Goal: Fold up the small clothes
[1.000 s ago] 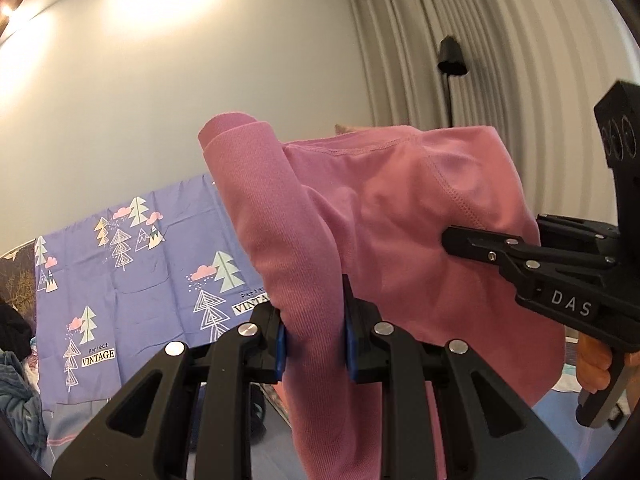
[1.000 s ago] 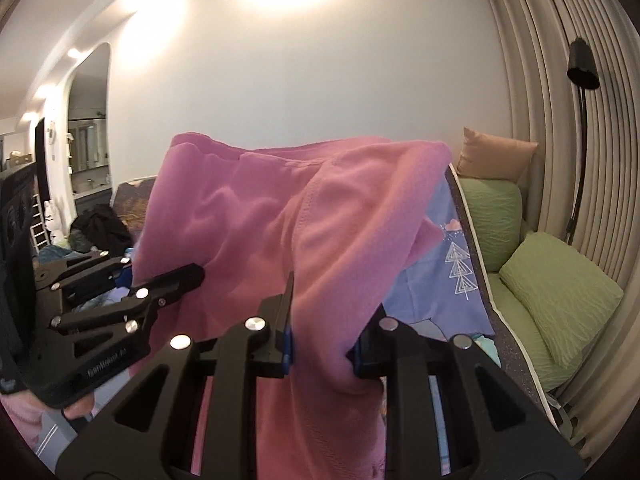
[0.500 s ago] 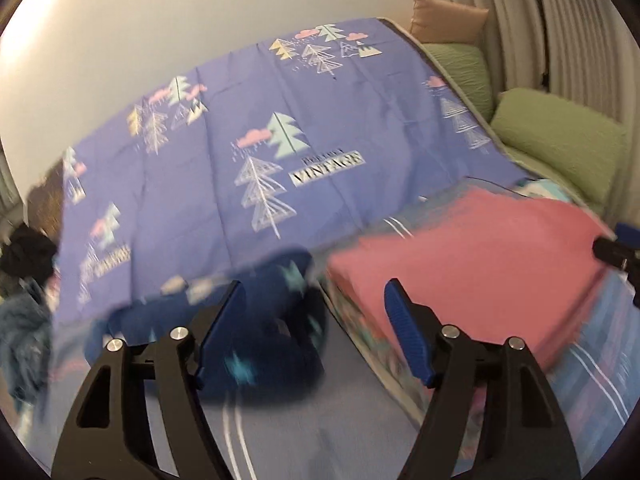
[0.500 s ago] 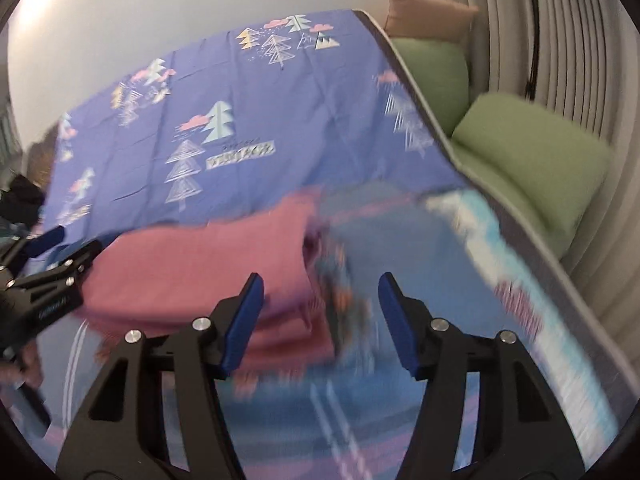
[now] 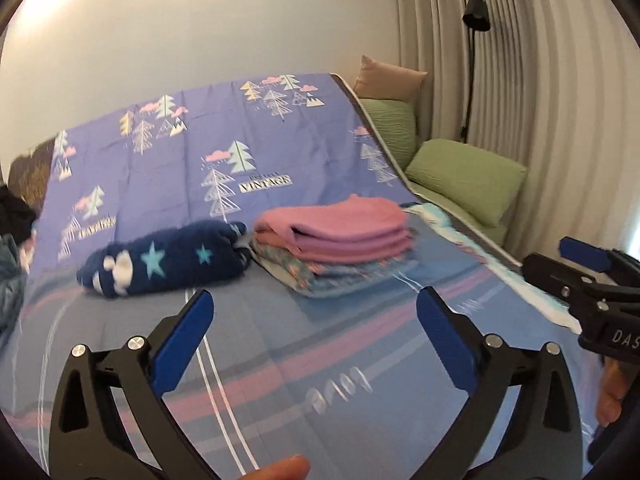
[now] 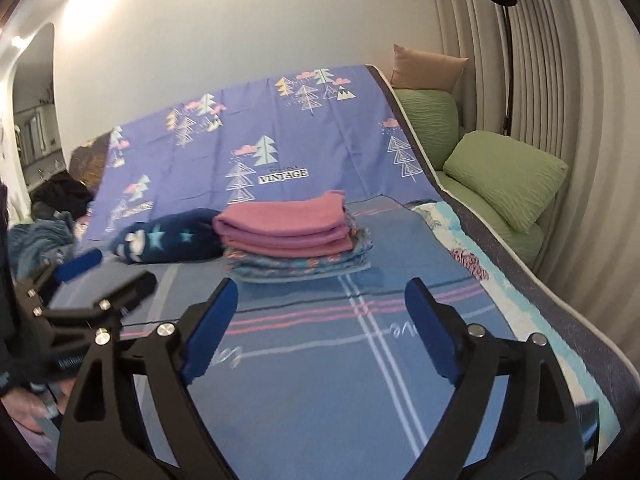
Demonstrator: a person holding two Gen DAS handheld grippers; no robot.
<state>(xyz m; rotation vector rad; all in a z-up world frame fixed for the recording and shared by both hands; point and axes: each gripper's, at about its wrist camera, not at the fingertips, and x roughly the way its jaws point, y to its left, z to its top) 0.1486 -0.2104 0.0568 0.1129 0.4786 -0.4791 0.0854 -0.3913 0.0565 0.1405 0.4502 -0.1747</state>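
Note:
A folded pink garment [image 5: 340, 232] lies on top of a stack of folded patterned clothes [image 5: 320, 272] on the blue blanket; it also shows in the right wrist view [image 6: 284, 228]. My left gripper [image 5: 316, 320] is open and empty, pulled back from the stack. My right gripper [image 6: 320, 312] is open and empty, also short of the stack. The right gripper shows at the right edge of the left wrist view [image 5: 588, 276]. The left gripper shows at the left of the right wrist view [image 6: 88, 284].
A rolled navy garment with stars [image 5: 168, 260] lies left of the stack. A purple tree-print sheet [image 5: 224, 144] slopes up behind. Green cushions [image 5: 468, 176] and a floor lamp [image 5: 476, 16] stand at the right. More clothes [image 6: 44, 236] are piled at the far left.
Both grippers held the pink garment up in the air a second ago. They laid it on the stack, opened, and drew back toward the near side of the bed.

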